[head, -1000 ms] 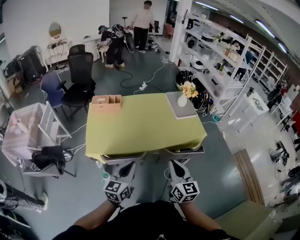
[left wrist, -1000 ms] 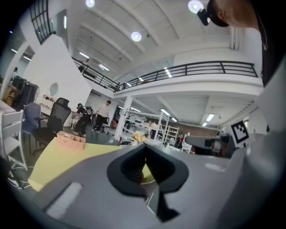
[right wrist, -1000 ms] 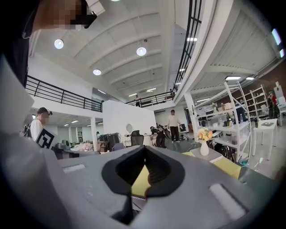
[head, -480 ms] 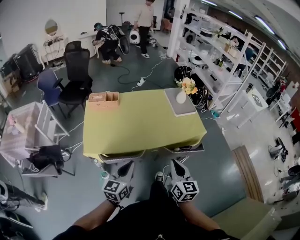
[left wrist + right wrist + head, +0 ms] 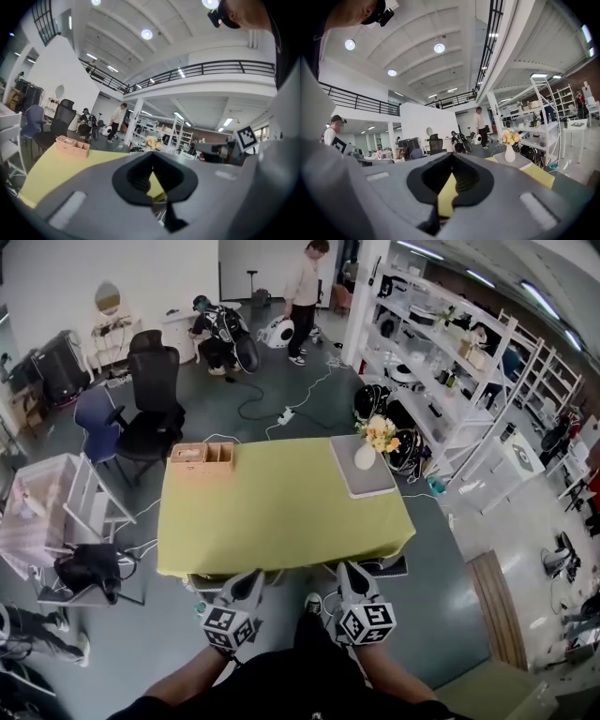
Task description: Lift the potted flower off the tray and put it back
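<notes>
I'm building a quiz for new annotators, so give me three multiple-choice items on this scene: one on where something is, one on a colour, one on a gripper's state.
1. Where does the potted flower stand?
A) on the tray at the table's far right corner
B) at the table's middle
C) at its near left corner

2. What colour is the table's top?
A) red
B) yellow-green
C) blue

3. How are the right gripper's jaws?
A) wide apart
B) shut on the flower
C) shut on nothing

Answers:
1 A, it sits on the grey tray at that corner.
2 B, the top shows yellow-green in every view.
3 C, the jaws meet with nothing between them.
</notes>
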Tool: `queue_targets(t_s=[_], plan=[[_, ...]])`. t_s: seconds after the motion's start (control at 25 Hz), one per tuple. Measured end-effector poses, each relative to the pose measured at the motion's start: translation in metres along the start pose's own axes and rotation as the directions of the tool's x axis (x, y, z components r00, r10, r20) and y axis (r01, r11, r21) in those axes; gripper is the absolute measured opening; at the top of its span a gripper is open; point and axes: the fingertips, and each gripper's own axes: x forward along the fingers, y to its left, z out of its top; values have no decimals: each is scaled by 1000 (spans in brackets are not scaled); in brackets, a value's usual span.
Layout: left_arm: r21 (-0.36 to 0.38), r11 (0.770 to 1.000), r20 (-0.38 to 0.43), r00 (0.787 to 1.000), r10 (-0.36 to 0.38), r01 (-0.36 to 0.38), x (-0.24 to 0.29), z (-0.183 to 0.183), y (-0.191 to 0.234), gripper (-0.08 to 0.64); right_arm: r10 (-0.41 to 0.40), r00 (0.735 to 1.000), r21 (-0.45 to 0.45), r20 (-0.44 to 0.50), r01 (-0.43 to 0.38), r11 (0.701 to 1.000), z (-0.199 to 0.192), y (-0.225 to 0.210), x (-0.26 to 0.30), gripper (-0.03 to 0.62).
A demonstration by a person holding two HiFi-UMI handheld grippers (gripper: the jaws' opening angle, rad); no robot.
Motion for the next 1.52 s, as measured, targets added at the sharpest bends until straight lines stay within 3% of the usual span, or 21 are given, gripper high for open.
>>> queue_targets(t_s=[0.28,0.48,0.72,1.04,1.4,1.52], plan=[[-8,999,10,999,48,-48,118,25,17,8,53,999,-132,14,-50,990,45,-86,98,3],[-11,996,2,996,85,-85,210,41,31,8,60,998,-116,17,-58,992,66,-167,171,3],[-2,991,15,991,136,-136,297,53,43,8,58,998,-146,-34,-63,987,57,-261,241,3],[-31,985,-37,985,168,-170,346,47,47,8,36,995,-133,-98,-49,990,34,-330,295,3],[-52,989,-106,985,135,-141,385,31,46,8,-51,986,-108,-156,34,994,-3,-391,323,3],[-57,988,-129,983,134,-142,396,19,51,8,-45,989,-110,-143,29,994,-19,-413,341,5]])
